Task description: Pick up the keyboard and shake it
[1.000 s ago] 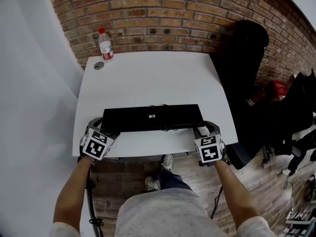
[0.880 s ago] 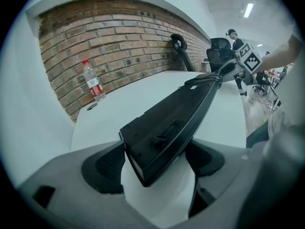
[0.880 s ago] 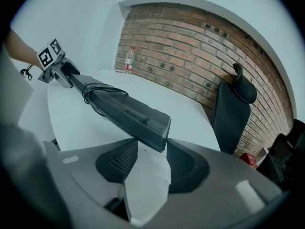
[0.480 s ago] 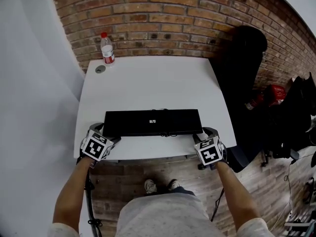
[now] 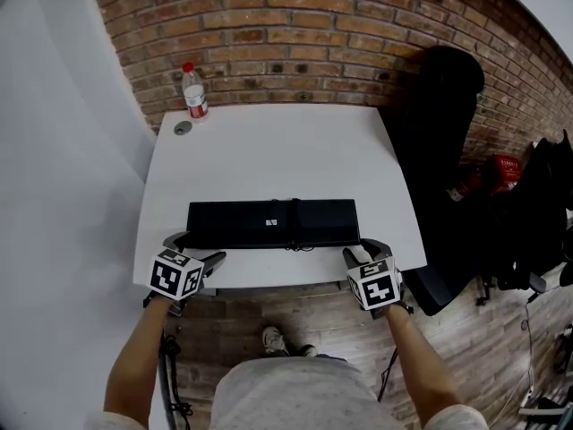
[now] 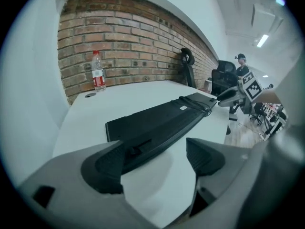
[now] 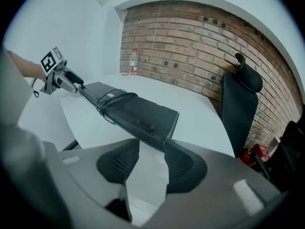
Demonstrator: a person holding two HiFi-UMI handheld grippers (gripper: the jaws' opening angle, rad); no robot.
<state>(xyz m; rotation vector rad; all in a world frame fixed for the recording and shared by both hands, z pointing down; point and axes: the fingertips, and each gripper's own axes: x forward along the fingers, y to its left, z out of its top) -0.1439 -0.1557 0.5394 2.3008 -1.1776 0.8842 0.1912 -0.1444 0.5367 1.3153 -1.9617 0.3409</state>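
keyboard point(image 5: 269, 224) on table point(image 5: 269, 150), spread jaws of left gripper point(image 5: 195, 247), right gripper point(image 5: 365, 247) at its ends

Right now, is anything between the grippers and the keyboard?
Nothing visible. The left gripper and the right gripper sit open at the two ends of the keyboard; the bottle stands far off.

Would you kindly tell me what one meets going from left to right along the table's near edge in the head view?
left hand-held gripper → keyboard → right hand-held gripper
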